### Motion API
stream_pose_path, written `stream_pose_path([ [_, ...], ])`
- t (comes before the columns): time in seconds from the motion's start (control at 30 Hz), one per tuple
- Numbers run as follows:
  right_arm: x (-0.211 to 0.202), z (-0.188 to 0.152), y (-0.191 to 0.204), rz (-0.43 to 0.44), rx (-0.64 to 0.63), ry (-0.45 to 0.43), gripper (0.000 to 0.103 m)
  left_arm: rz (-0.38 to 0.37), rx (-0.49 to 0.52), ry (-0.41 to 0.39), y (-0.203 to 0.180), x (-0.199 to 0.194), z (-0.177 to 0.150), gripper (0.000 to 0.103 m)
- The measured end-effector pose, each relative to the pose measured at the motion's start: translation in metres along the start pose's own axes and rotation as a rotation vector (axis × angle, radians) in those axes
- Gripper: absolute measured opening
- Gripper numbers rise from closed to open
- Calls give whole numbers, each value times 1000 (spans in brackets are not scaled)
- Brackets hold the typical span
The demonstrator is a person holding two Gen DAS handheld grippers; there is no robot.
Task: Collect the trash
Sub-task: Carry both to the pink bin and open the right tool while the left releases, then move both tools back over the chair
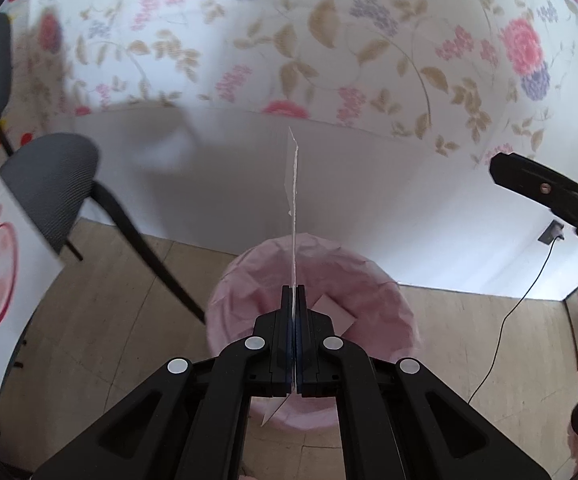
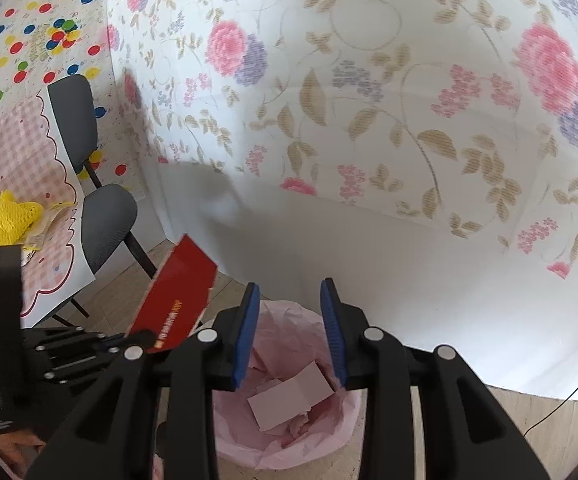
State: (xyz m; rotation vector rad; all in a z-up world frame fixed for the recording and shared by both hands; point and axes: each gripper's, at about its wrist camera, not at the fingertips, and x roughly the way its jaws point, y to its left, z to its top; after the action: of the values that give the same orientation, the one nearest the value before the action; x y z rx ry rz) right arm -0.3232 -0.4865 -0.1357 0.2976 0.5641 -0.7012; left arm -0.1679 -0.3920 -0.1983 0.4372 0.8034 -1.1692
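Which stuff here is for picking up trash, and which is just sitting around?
For the job:
- red card, clamped in the left gripper
- bin with pink bag
- pale card in the bin
- right gripper, open above the bin

Just around:
- grey chairs
- yellow net on the table
- black cable

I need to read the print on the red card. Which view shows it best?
The right wrist view: the red card shows its broad printed face. The left wrist view shows it only edge-on, clamped in the left gripper.

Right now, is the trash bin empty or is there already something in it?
Not empty. In the pink-lined bin a pale folded paper piece lies on the crumpled liner. What lies beneath it, cannot tell.
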Motion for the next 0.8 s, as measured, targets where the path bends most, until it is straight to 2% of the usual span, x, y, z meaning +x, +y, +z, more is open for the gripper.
stream_pose_path([
  [0.07,-1,1,-4,-2,10,-1,32,2,4,10,-6,9,6,8],
  [0.1,-2,2,-5,-4,11,-2,33,-1,2,15,-6,11,8,24],
  [0.13,-3,2,-6,-4,11,-4,34,0,-1,16,-6,12,10,48],
  [0.17,-4,3,-6,-1,11,-5,35,13,-7,9,-5,11,12,56],
  [0.2,-4,3,-5,0,9,-6,36,22,-10,-1,-4,8,12,59],
  [0.4,-7,6,7,22,-8,-11,36,104,-53,-42,28,-27,9,59],
  [0.53,-6,12,25,74,-22,-8,36,171,-92,-90,54,-66,2,59],
  [0.8,-16,33,101,235,-119,-19,36,328,-193,-153,104,-141,-19,59],
])
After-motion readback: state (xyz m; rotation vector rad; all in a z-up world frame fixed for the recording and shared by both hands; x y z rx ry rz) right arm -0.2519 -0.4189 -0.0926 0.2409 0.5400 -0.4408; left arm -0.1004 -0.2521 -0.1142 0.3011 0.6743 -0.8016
